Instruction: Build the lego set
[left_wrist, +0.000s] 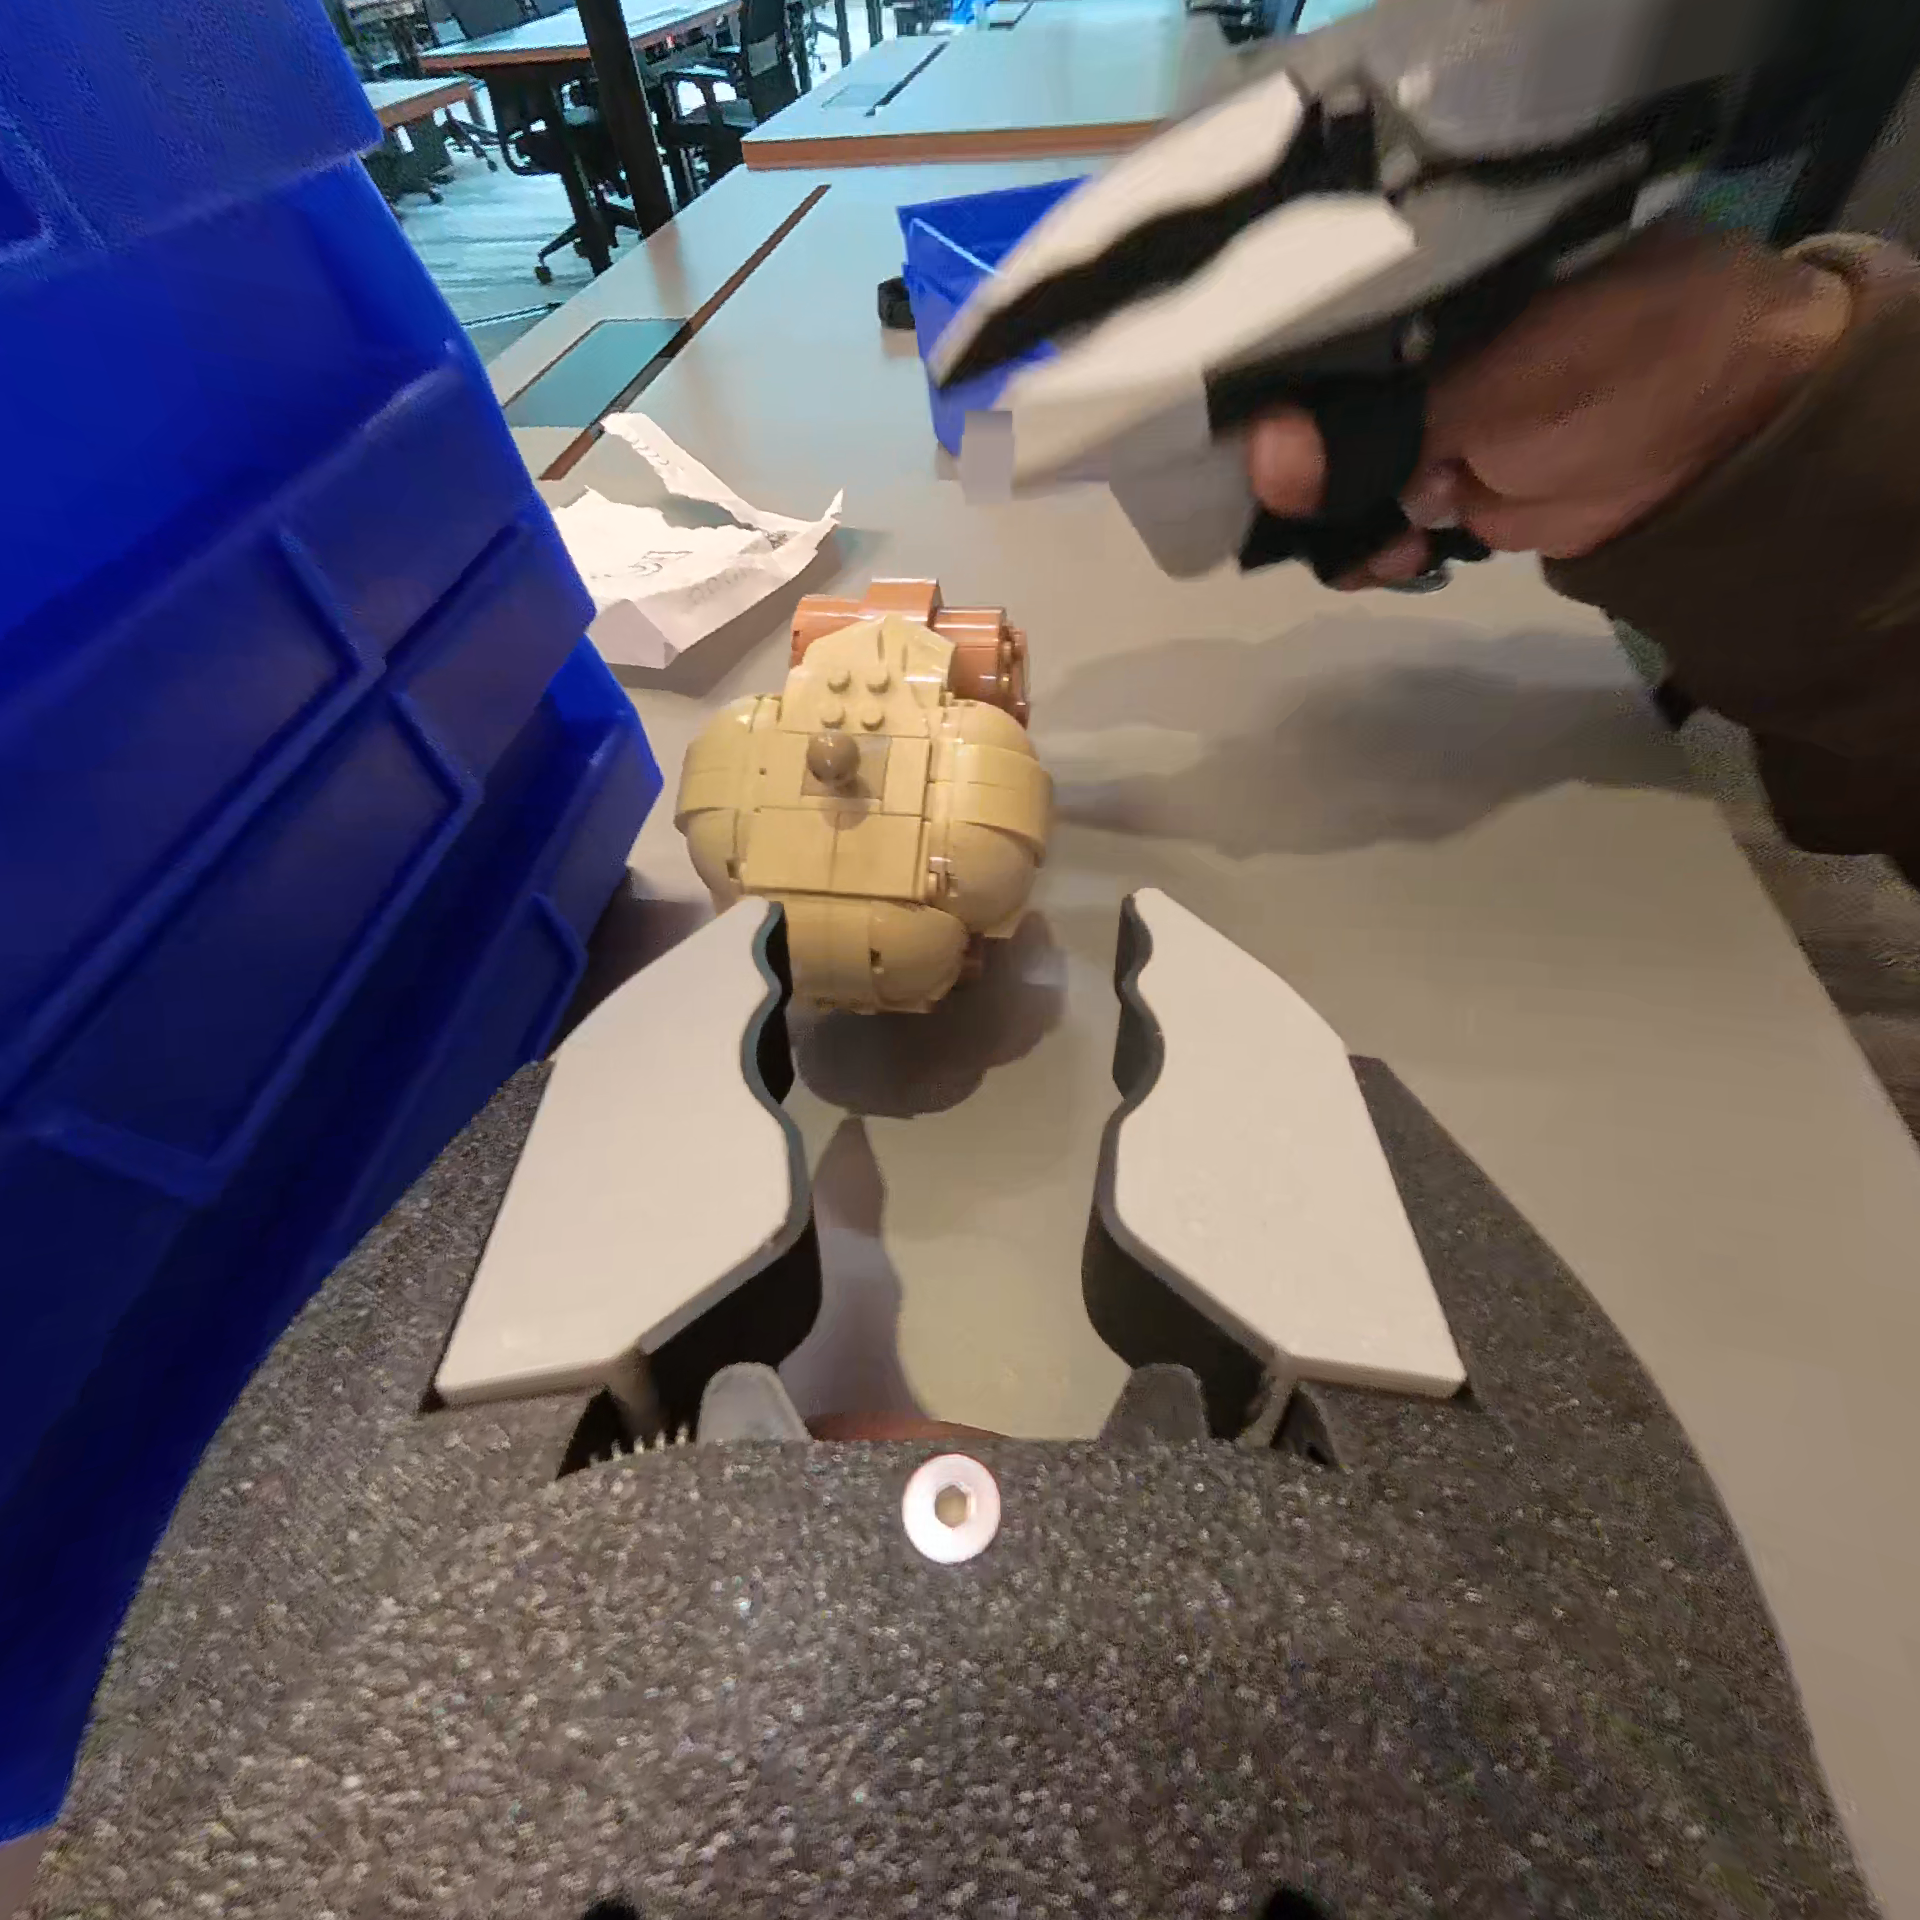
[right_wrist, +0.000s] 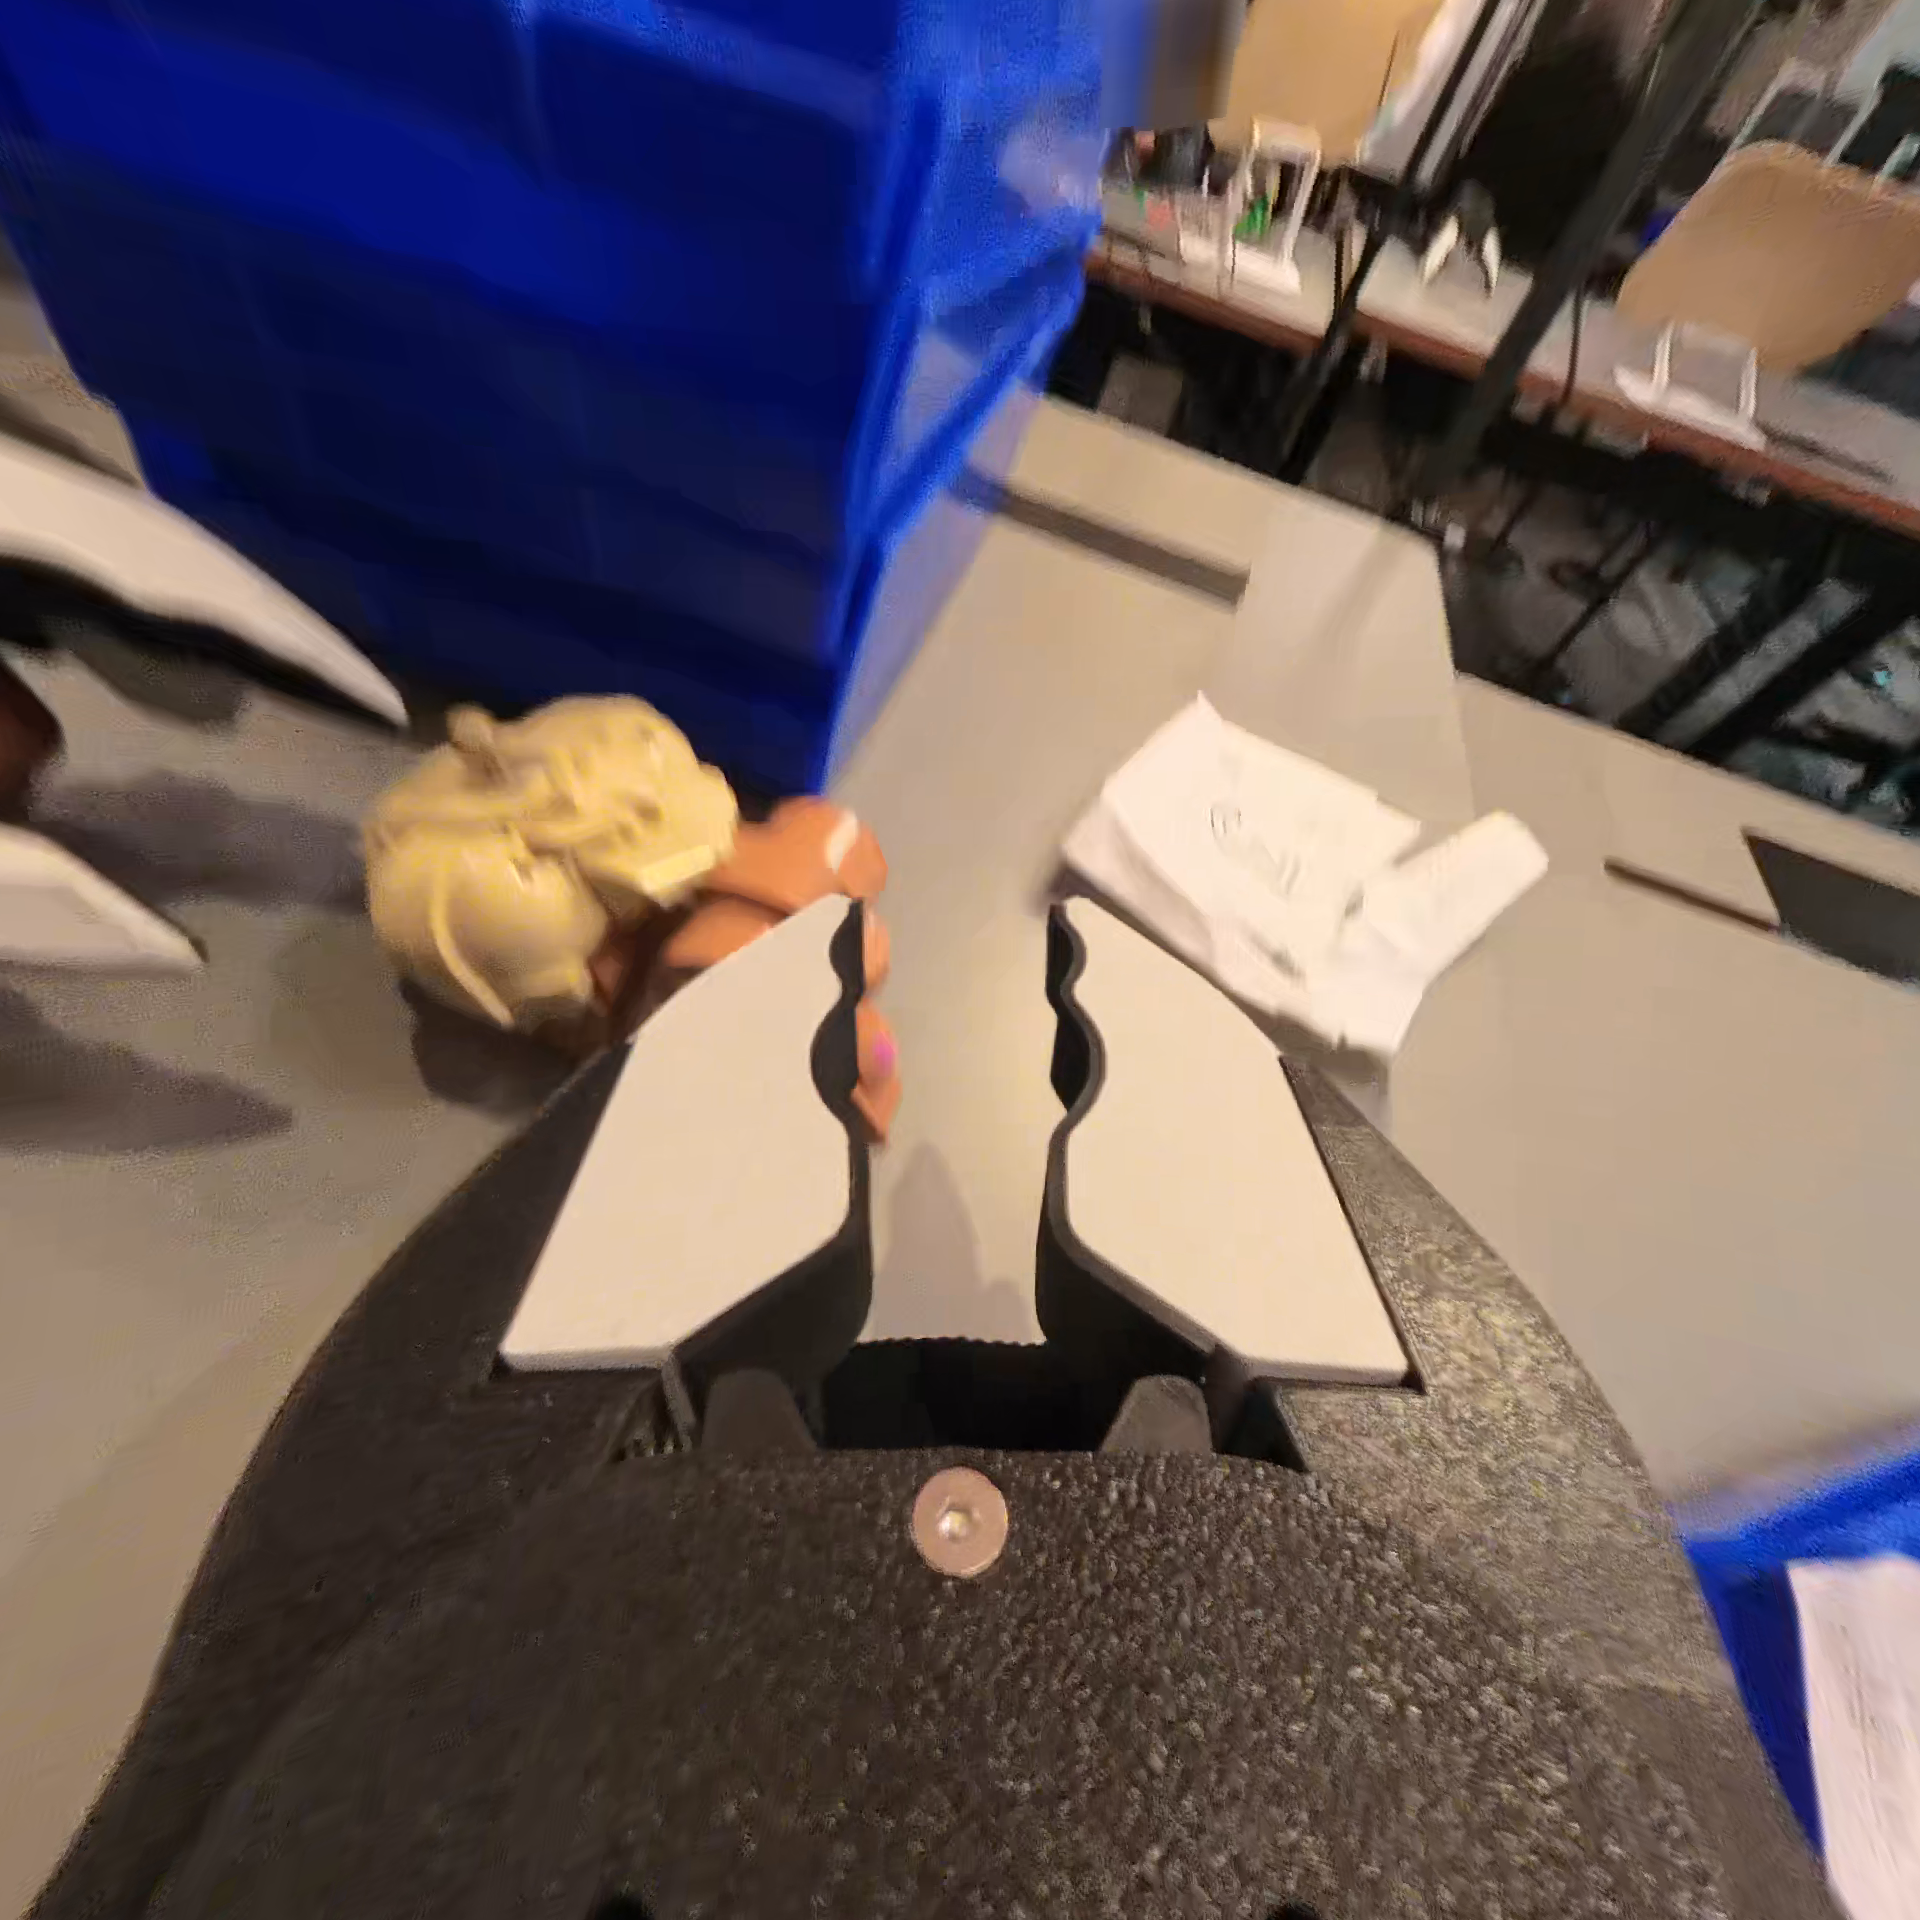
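Tan lego model (left_wrist: 862, 831), rounded body with a small knob on top and a brown section (left_wrist: 935, 634) joined behind it, lies on the grey table (left_wrist: 1351, 987), just beside the stack of blue bins (left_wrist: 260, 675) on its left. Right wrist view shows the same model (right_wrist: 540, 862), blurred, brown part (right_wrist: 810, 883) toward the camera side, bins (right_wrist: 520, 312) behind it. Left gripper (left_wrist: 948, 914) low over the table, jaws wide apart, nothing held; left fingertip (left_wrist: 753, 925) sits just at the near edge of the model, contact unclear, right finger clear of it. Right gripper (left_wrist: 961, 384) up in the air, well above and beyond the model, held by a hand (left_wrist: 1538, 416) in a brown sleeve, motion-blurred; in its own view (right_wrist: 954, 914) jaws partly open, a clear gap between them, nothing gripped, the model's brown end partly hidden behind its left finger (right_wrist: 727, 1091). Torn white paper bag (left_wrist: 686, 561) lies on the table past the model, near the bins; also seen in the right view (right_wrist: 1299, 883). Another blue bin (left_wrist: 966, 270) farther back, partly hidden by the right gripper. Office tables and chairs in the background.
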